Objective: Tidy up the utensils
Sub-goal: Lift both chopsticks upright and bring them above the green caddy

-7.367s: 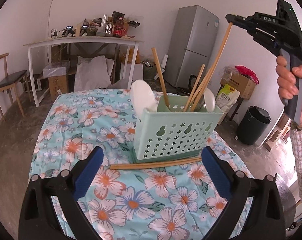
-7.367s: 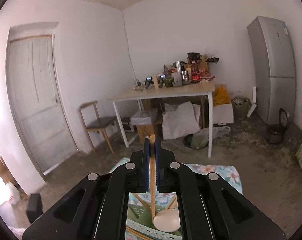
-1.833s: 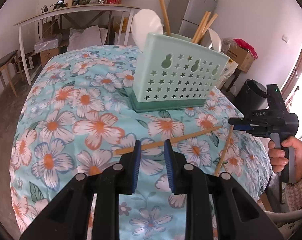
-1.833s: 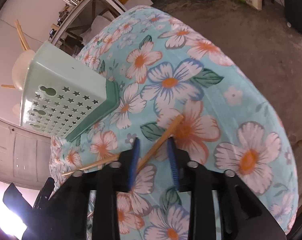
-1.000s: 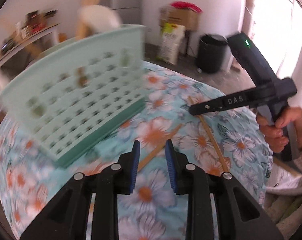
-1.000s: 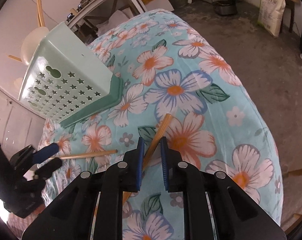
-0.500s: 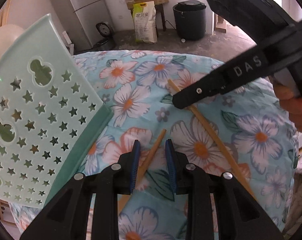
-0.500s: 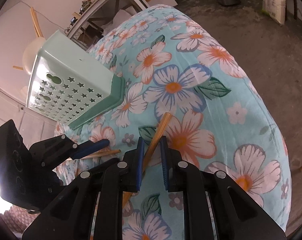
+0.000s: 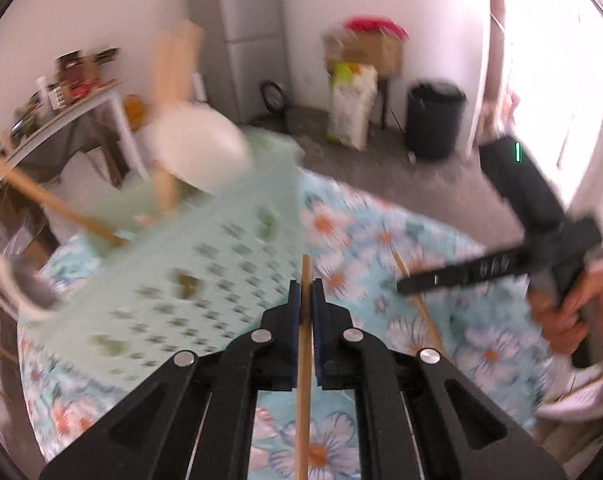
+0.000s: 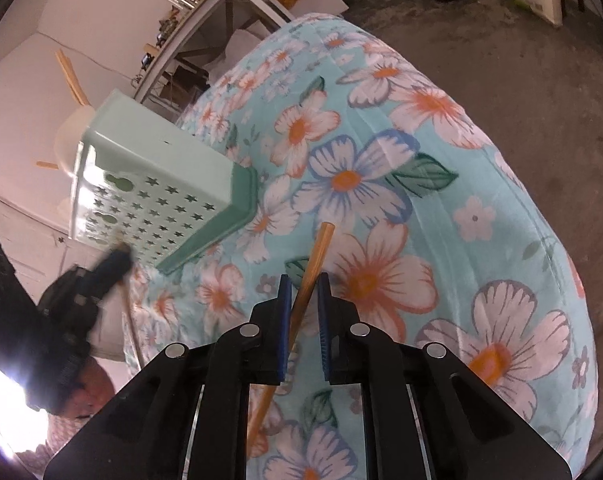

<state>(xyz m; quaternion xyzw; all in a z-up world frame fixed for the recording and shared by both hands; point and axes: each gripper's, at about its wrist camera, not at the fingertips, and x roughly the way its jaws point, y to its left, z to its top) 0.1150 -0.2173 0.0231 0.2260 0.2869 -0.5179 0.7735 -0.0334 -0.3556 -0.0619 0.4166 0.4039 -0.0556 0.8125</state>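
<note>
Clamping a wooden chopstick [image 9: 303,344] between its blue pads, the left gripper [image 9: 306,292] has just been closing and now holds the stick lengthwise along its fingers, tip poking out ahead toward the mint-green utensil holder [image 9: 189,280]. The right gripper [image 10: 303,292] straddles a second chopstick [image 10: 314,264] that lies on the floral tablecloth [image 10: 441,216]; its jaws have just been closing a little, yet a sliver of gap shows on either side of the stick, so the grip does not look complete. The holder stands on the cloth, already carrying several chopsticks and a white spoon [image 9: 199,152].

Risks from here, as a judgement: the left stick is held near one end and in line with the fingers, so it could pivot or slide out when tipped toward the holder. The right stick sits skewed between the pads and may roll away as they shut. Both grippers work close together, so a collision between them, or a knock against the light holder, could topple it
</note>
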